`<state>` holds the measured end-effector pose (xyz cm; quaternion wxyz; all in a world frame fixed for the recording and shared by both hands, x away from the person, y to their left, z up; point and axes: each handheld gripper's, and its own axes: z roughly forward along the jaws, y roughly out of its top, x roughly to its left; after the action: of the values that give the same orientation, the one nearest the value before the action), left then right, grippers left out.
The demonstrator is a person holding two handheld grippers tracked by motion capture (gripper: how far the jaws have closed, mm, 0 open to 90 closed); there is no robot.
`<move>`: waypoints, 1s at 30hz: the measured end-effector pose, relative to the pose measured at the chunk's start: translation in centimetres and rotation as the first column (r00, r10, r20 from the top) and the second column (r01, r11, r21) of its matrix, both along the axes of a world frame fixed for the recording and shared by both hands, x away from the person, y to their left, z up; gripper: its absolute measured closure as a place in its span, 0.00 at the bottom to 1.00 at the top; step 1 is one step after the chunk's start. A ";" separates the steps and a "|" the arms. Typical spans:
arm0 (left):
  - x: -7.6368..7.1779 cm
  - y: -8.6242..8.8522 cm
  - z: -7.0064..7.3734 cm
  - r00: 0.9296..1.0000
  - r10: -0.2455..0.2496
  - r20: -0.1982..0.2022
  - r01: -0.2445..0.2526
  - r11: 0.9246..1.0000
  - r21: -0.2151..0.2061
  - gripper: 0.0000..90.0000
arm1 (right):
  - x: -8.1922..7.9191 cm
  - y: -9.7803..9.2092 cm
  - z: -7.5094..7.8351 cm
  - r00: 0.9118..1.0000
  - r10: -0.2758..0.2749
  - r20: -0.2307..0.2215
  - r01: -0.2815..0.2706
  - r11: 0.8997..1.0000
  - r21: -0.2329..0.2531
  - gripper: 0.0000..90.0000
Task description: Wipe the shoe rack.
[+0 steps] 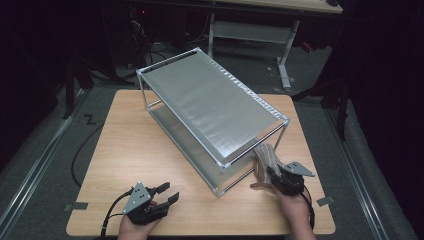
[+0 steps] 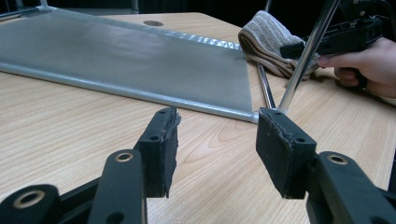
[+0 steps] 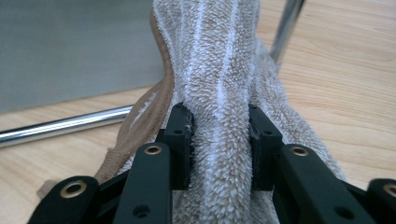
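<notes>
The right tongs are pinching a folded beige towel between both pads, and the towel lies on the wooden table, just beside the near right corner of the metal shelf rack. In the high view the towel touches the table next to the rack's corner post. The left tongs are spread and hold nothing, resting low over the table near its front edge, well apart from the towel.
</notes>
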<state>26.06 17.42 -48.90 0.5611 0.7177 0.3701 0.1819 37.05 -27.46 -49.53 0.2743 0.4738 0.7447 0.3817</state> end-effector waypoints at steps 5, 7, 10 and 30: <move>0.3 -0.2 0.1 1.000 -0.007 0.002 0.007 1.000 -0.001 0.54 | -0.9 1.4 0.0 0.997 0.071 -0.008 -0.071 0.997 -0.009 0.74; 0.4 -0.3 0.1 1.000 -0.011 0.003 0.011 1.000 -0.001 0.54 | -1.3 2.1 0.0 0.995 0.100 -0.011 -0.100 0.995 -0.007 0.74; 0.7 -0.7 0.1 1.000 -0.020 0.008 0.020 1.000 0.003 0.54 | -2.4 3.3 0.1 0.989 0.148 -0.018 -0.148 0.989 -0.006 0.74; 1.7 -2.4 0.1 0.997 -0.072 0.014 0.072 0.997 0.029 0.53 | -6.2 7.0 1.0 0.962 0.272 0.030 -0.272 0.962 0.019 0.74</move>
<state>27.80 14.99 -48.84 0.5597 0.7371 0.3374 0.1720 30.83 -20.45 -48.53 0.2240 0.3649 0.7945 0.4307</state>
